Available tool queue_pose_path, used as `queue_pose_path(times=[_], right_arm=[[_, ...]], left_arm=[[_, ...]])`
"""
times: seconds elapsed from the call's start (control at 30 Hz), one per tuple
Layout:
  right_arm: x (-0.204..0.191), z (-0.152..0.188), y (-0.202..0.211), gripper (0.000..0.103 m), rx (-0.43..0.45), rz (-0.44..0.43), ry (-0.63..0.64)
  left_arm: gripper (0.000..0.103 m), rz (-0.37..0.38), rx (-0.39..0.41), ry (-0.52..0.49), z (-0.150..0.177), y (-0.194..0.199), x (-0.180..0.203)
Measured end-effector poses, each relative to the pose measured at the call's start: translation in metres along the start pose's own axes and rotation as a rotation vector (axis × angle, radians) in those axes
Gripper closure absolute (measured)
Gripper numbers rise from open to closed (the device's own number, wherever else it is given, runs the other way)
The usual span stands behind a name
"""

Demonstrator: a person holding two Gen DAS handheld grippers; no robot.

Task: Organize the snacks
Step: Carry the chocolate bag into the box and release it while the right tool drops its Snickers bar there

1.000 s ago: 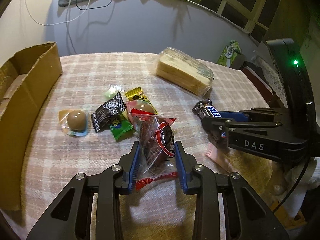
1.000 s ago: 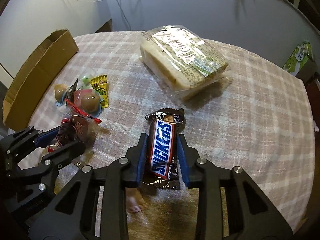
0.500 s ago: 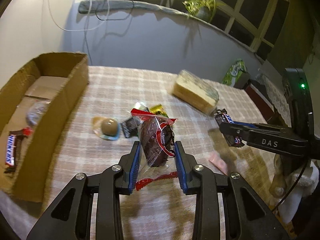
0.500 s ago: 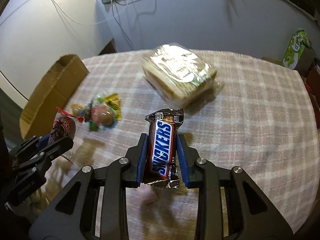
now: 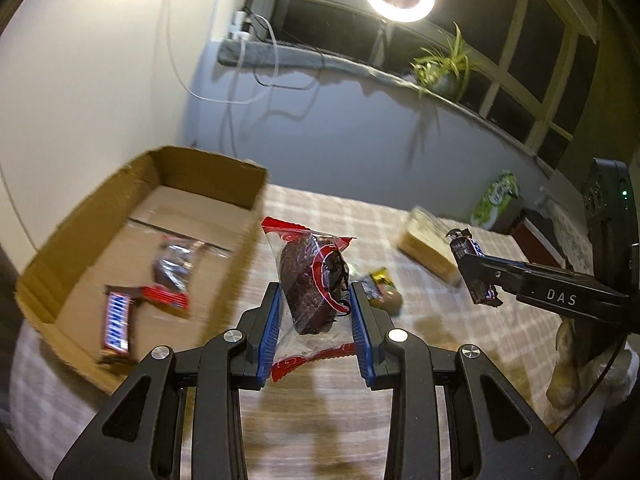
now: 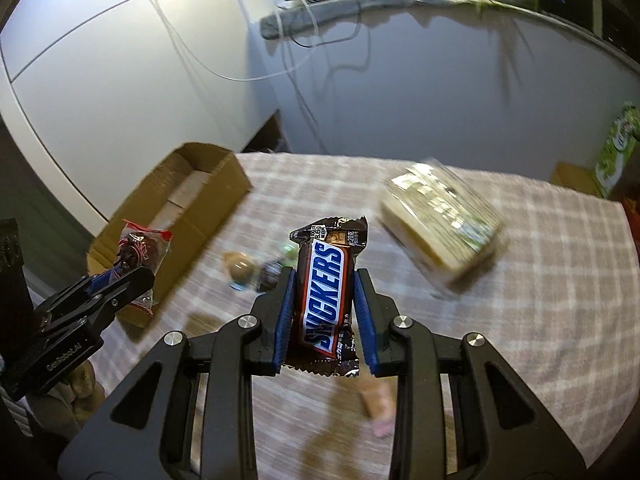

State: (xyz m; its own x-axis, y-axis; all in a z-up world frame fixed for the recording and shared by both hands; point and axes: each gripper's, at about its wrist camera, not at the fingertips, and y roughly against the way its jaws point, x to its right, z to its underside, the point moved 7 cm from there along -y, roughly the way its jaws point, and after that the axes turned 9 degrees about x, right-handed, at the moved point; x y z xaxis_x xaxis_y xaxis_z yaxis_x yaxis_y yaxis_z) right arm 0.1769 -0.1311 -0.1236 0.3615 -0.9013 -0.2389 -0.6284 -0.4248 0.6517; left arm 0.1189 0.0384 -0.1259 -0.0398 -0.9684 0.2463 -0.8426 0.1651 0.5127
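Now that both snacks have come up off the bench, the job reads differently: a second ago the clear red-edged packet point(image 5: 314, 288) with its dark cake was lying on the checked cloth between my left tongs point(image 5: 316, 320), and the Snickers bar point(image 6: 325, 300) was flat under my right tongs point(image 6: 325, 316); both now hang in the air, each pinched firmly between blue pads with the wrapper ends sticking out above and below. From my left view the cardboard box point(image 5: 80, 216) has swung into sight at the left, open side up, with another Snickers point(image 5: 117, 322) and a second red-edged packet point(image 5: 174, 276) already lying on its floor, so I judge that is where these two belong. My packet hangs just right of the box's near wall, not yet over it. My right tongs sit well off to the right, above the middle of the bench point(image 6: 560, 280). The wrapped bread point(image 6: 442, 232) and the small sweets point(image 6: 240, 270) remain on the cloth, still to be sorted.
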Motion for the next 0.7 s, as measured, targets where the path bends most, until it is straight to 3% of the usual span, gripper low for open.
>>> queue_pose_path(times=[0.7], right_arm=[[-0.116, -0.051, -0.057, 0.073, 0.030, -0.137, 0.140]], left_arm=[[0.072, -0.146, 0.076, 0.065, -0.027, 0.021, -0.084]])
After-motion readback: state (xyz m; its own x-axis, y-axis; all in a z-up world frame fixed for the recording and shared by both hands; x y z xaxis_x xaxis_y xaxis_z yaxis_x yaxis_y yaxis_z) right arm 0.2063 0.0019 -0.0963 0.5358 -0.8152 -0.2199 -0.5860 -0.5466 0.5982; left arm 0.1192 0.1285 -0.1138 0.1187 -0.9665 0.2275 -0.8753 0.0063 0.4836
